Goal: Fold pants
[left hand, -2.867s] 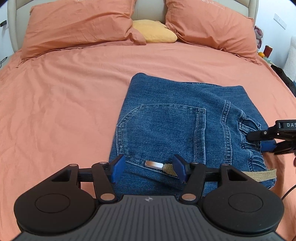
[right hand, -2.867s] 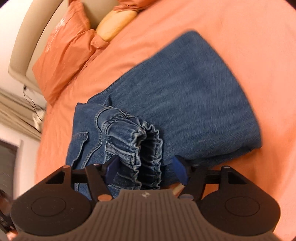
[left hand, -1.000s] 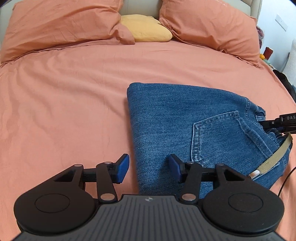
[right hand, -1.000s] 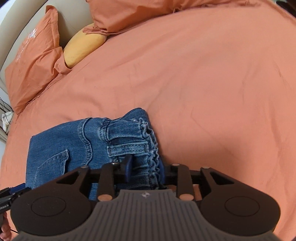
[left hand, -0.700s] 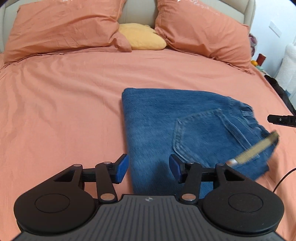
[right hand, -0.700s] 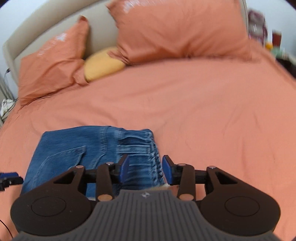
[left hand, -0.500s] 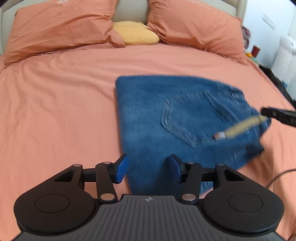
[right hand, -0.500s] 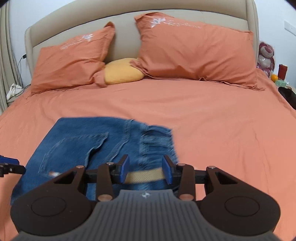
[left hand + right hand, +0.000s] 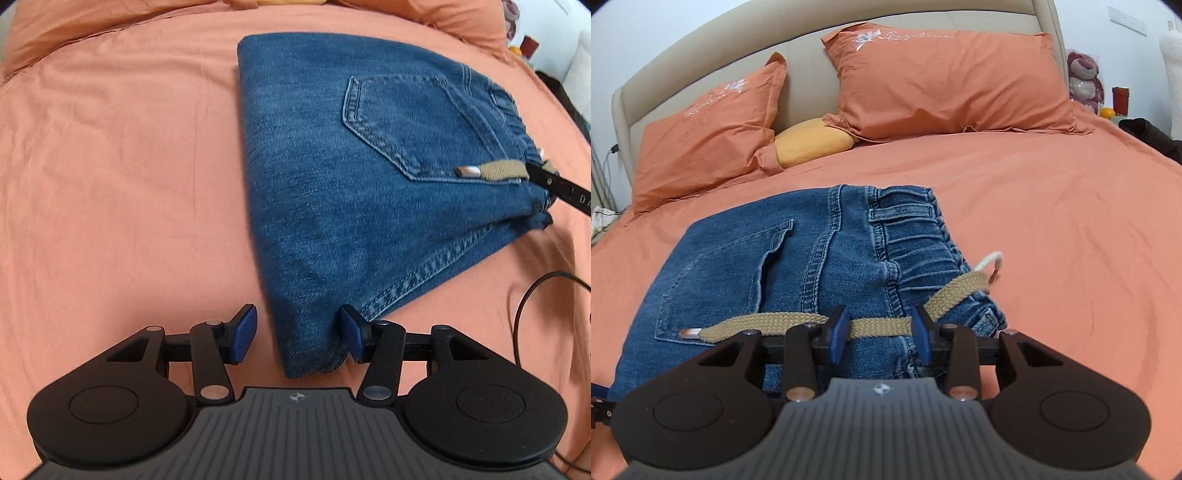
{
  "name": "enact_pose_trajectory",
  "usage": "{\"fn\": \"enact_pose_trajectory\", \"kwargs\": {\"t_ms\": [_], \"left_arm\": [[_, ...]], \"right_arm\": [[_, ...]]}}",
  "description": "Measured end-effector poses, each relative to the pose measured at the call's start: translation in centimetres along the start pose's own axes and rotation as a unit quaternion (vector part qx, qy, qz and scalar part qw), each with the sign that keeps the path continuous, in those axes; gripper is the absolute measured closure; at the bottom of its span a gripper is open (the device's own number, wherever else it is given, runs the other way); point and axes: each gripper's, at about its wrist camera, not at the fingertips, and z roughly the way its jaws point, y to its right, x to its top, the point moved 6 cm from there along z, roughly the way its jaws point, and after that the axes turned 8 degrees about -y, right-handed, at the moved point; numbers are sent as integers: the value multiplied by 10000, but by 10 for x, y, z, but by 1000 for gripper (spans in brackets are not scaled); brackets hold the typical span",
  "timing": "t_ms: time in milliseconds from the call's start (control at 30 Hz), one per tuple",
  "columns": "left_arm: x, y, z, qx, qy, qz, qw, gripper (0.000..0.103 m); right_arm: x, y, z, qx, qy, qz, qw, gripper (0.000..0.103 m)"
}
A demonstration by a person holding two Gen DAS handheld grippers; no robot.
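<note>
The blue denim pants (image 9: 351,177) lie folded into a compact stack on the orange bed sheet (image 9: 110,184), back pocket up. A tan woven belt (image 9: 879,325) trails across the waistband (image 9: 908,236). My left gripper (image 9: 297,334) is open, its fingers astride the near corner of the stack. My right gripper (image 9: 881,332) is open just above the belt at the waistband end, holding nothing. Its black finger also shows at the right edge of the left wrist view (image 9: 561,184).
Two orange pillows (image 9: 945,77) and a yellow cushion (image 9: 812,142) lie at the headboard. A black cable (image 9: 532,295) runs over the sheet at the right. A nightstand with small items (image 9: 1115,99) stands beyond the bed's right side.
Both grippers have moved closer to the folded pants. The right gripper, shut on the waistband a second ago, is open. The belt has settled across the pocket.
</note>
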Motion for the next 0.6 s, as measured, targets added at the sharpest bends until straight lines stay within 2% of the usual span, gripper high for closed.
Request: {"fn": "enact_pose_trajectory", "kwargs": {"t_ms": [233,400,500,600], "left_arm": [[-5,9,-4,396,-134,68,9991,42],[-10,22,-11,786,-249,380,9959,42],[-16,30,-17,1094,-267,707,9911,42],[-17,36,-25,1243,-180,896,9880,42]], "right_arm": [[1,4,0,171,-29,-14,9998,70],[1,6,-4,243,-39,73,9997,68],[3,6,-14,317,-10,163,9994,54],[4,7,-29,335,45,245,9991,41]]}}
